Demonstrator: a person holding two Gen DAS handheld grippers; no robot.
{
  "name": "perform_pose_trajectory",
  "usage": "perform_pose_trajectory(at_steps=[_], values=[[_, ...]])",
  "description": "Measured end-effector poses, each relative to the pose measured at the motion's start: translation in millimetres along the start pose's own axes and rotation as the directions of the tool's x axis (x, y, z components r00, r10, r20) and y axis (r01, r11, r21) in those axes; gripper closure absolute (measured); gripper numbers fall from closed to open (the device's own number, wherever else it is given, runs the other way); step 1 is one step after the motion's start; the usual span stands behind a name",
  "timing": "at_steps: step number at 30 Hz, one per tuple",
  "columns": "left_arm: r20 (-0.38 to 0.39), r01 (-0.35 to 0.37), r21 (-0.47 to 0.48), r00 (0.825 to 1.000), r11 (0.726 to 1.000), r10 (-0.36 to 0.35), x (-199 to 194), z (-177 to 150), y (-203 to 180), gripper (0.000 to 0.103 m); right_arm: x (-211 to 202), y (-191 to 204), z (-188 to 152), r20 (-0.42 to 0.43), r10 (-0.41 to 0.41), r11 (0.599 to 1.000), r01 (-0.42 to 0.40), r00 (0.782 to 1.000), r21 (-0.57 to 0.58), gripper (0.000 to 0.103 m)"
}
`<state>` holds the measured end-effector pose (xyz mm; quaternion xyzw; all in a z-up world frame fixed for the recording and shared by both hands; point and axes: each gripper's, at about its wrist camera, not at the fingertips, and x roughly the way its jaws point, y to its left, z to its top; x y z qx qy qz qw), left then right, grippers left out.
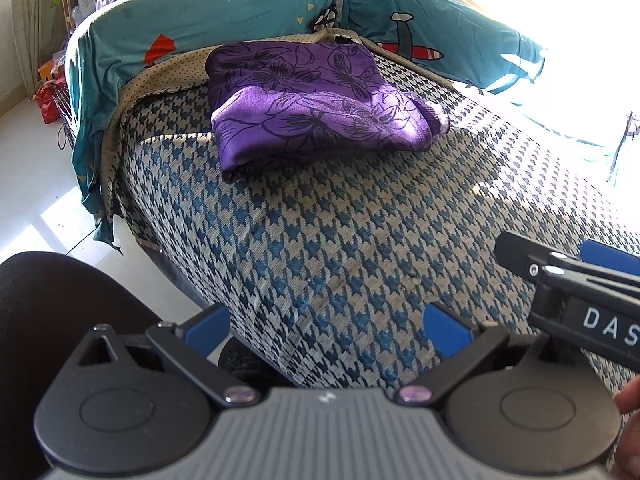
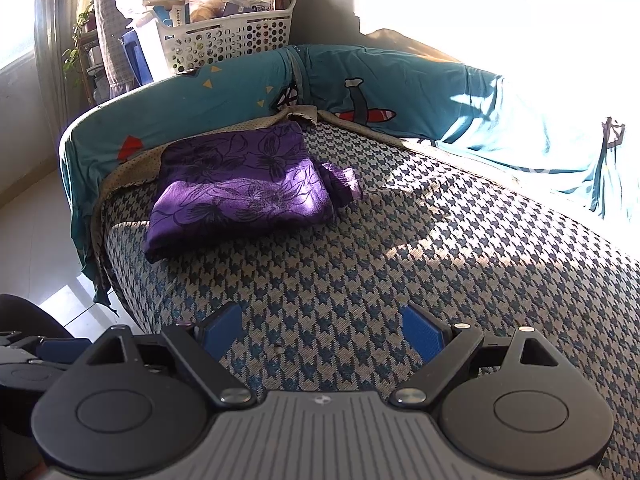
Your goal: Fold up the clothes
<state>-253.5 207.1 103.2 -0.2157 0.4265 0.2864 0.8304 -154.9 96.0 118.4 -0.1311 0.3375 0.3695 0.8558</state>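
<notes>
Grippers both stand with jaws wide and hold nothing: left gripper (image 1: 327, 326), right gripper (image 2: 322, 330), over the checked sofa seat (image 2: 360, 272). Folded purple cloth (image 2: 240, 188) lies far at the seat's left end, its long side running across. Behind, a white basket (image 2: 228, 40) holds bags and boxes.

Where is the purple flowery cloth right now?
The folded purple flowery cloth lies on the houndstooth sofa seat, far-left in both views, near the teal cover.

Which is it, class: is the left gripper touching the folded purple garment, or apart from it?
Apart. The left wrist view shows the left gripper open, with a broad stretch of houndstooth cover between its fingertips and the folded purple garment.
</notes>
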Motion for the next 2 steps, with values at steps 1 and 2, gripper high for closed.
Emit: perform_pose_trajectory(at_steps=[1,2], values=[[0.002,-0.001,0.004,1.0,1.0,0.001,-0.3,-0.2,-0.9,0.0,-0.3,-0.6,-0.2,0.0,-0.001,1.0,0.001,1.0,0.002,0.015],[0.003,0.001,0.006,1.0,1.0,-0.001,-0.7,-0.3,-2.0,0.0,-0.5,-1.2,-0.3,0.001,-0.002,1.0,0.002,1.0,0.003,0.015]])
